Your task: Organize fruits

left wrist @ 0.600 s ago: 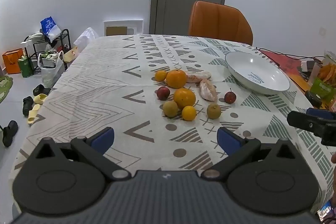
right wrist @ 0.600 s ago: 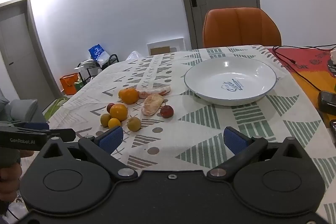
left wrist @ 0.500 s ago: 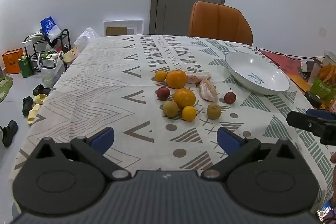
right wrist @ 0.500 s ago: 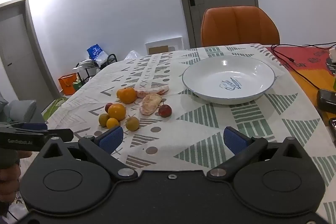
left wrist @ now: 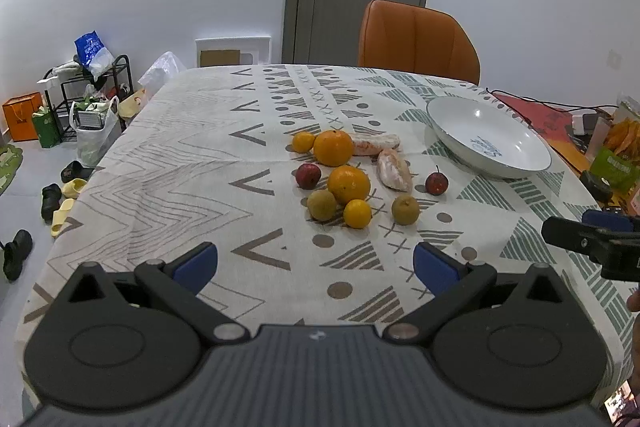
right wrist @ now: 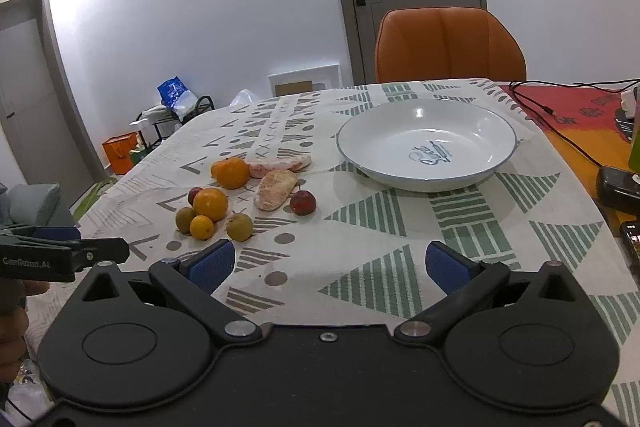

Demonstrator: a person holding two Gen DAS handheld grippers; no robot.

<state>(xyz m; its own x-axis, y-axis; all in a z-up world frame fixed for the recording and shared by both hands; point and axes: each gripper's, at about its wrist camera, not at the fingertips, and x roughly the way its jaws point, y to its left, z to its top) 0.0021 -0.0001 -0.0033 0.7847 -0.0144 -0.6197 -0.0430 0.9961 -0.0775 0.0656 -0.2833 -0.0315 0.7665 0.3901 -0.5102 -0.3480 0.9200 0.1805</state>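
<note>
Several fruits lie clustered on the patterned tablecloth: two large oranges point(left wrist: 348, 183) point(right wrist: 211, 203), small yellow citrus point(left wrist: 357, 213), brownish round fruits point(left wrist: 405, 210) point(right wrist: 240, 226), small red fruits point(left wrist: 436, 183) point(right wrist: 303, 202) and two peeled pinkish segments point(left wrist: 394, 169) point(right wrist: 277, 189). An empty white plate point(left wrist: 447, 136) point(right wrist: 497, 166) sits to their right. My left gripper point(left wrist: 316, 264) hovers open at the near table edge, short of the fruits. My right gripper point(right wrist: 329, 264) is open too, low over the cloth in front of the plate, with nothing between its fingers.
An orange chair point(left wrist: 418, 41) stands at the far side. Cables point(right wrist: 560, 115), a phone point(right wrist: 632, 239) and a dark device point(right wrist: 618, 187) lie on the red cloth at right. Shoes and a cluttered rack point(left wrist: 80, 99) occupy the floor at left.
The right gripper has drifted slightly, so the plate and fruits shift a little left in its view. The left gripper has barely moved.
</note>
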